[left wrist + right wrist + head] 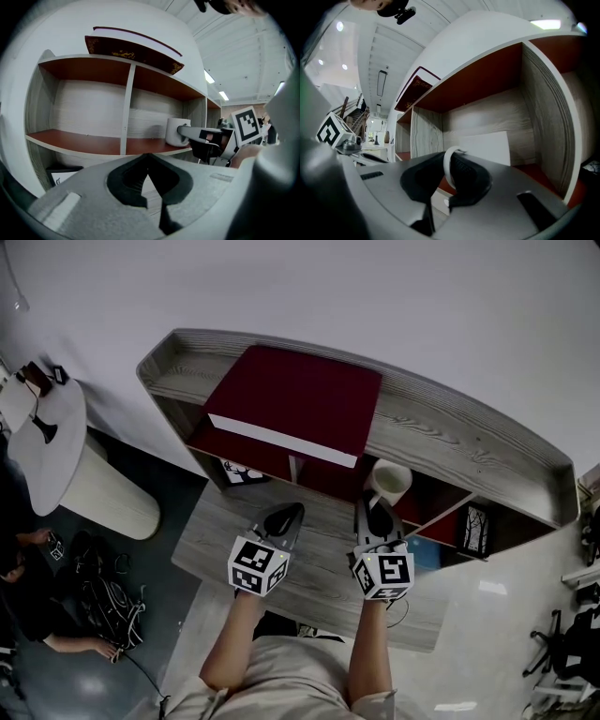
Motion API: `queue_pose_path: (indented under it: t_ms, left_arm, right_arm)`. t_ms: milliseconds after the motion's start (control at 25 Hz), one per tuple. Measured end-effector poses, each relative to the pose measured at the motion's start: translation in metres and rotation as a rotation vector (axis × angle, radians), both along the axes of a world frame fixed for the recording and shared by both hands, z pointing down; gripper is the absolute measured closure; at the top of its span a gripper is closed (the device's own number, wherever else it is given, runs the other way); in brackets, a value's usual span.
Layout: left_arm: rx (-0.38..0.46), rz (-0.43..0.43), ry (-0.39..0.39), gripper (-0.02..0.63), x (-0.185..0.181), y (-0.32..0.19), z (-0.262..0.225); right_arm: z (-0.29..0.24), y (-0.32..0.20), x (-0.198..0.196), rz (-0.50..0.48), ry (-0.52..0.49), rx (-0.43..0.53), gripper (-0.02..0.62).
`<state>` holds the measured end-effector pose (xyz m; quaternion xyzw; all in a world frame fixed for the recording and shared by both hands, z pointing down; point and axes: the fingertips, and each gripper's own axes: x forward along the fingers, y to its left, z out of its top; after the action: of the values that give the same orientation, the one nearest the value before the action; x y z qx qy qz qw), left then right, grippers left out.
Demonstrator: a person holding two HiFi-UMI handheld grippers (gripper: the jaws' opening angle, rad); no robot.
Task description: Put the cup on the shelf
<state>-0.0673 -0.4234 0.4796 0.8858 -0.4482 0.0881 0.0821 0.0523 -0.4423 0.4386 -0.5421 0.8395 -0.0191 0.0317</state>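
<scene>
The white cup [390,481] stands upright at the open front of the red-lined shelf compartment [441,507], right of the middle. My right gripper [375,512] is shut on its handle. In the right gripper view the thin white handle [449,165] runs between the dark pads, with the cup's body [485,147] just beyond. The left gripper view shows the cup [177,132] at the right end of the red shelf board [89,142], its base level with the board, and the right gripper [206,137] holding it. My left gripper [281,521] is shut and empty over the grey desk [319,568].
A maroon book [295,401] lies on the shelf's grey top [450,427]. Framed pictures [246,472] [473,521] stand in lower compartments. An upright divider [127,108] splits the shelf. A round white table [52,442] and bags [108,601] are at left.
</scene>
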Motion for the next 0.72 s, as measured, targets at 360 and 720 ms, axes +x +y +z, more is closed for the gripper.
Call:
queue_pose_path:
  t_ms: [360, 720]
  left_arm:
    - [0.014, -0.003, -0.005, 0.597, -0.005, 0.004, -0.004]
    - [0.021, 0.015, 0.005, 0.597, -0.004, 0.006, -0.011]
  right_arm:
    - [-0.001, 0.005, 0.006, 0.019, -0.006, 0.002, 0.518]
    - [0.0, 0.006, 0.01, 0.029, -0.014, -0.001, 0.517]
